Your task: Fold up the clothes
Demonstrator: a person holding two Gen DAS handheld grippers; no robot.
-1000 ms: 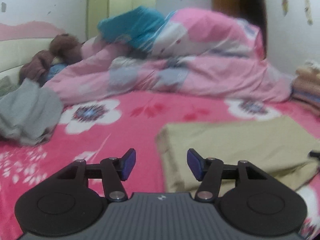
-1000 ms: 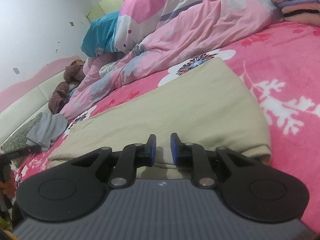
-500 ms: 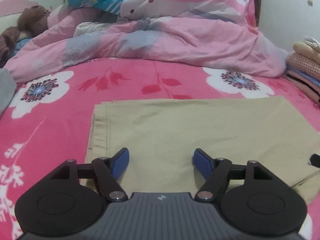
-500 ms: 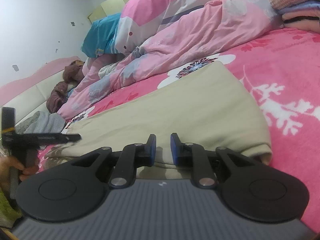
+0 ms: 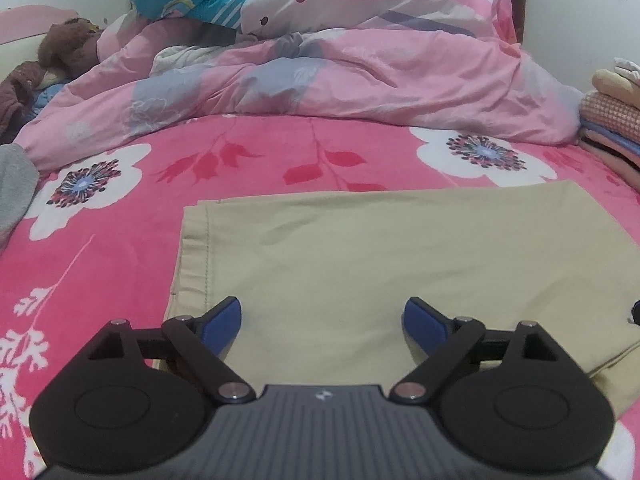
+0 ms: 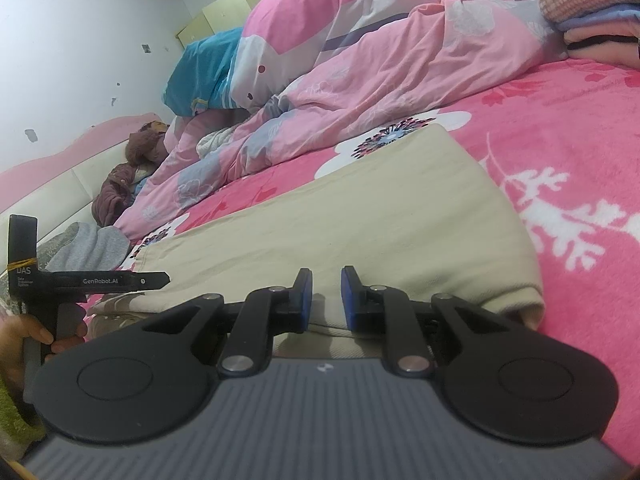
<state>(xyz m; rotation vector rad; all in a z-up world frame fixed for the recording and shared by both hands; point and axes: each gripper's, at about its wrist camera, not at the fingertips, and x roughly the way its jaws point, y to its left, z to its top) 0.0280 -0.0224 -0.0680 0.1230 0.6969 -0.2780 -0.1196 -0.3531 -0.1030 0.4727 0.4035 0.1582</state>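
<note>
Trousers (image 5: 380, 264), khaki, lie flat on the pink bedsheet (image 5: 100, 248), hem at 9 o'clock. Left gripper (image 5: 322, 322) hovers above, jaws opening, nothing between, likely to pinch an edge. Right gripper (image 6: 323, 296) is nearly clenched over the folded end at 6 o'clock; whether it pins cloth is unclear.

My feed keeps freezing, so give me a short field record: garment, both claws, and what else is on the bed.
garment: beige trousers, lying flat on the pink floral bedsheet
left claw: jaws opening, over the hemmed end, nothing gripped
right claw: narrow gap, at the near edge; grip unclear
behind: pink duvet
side: folded stack, grey garment
</note>
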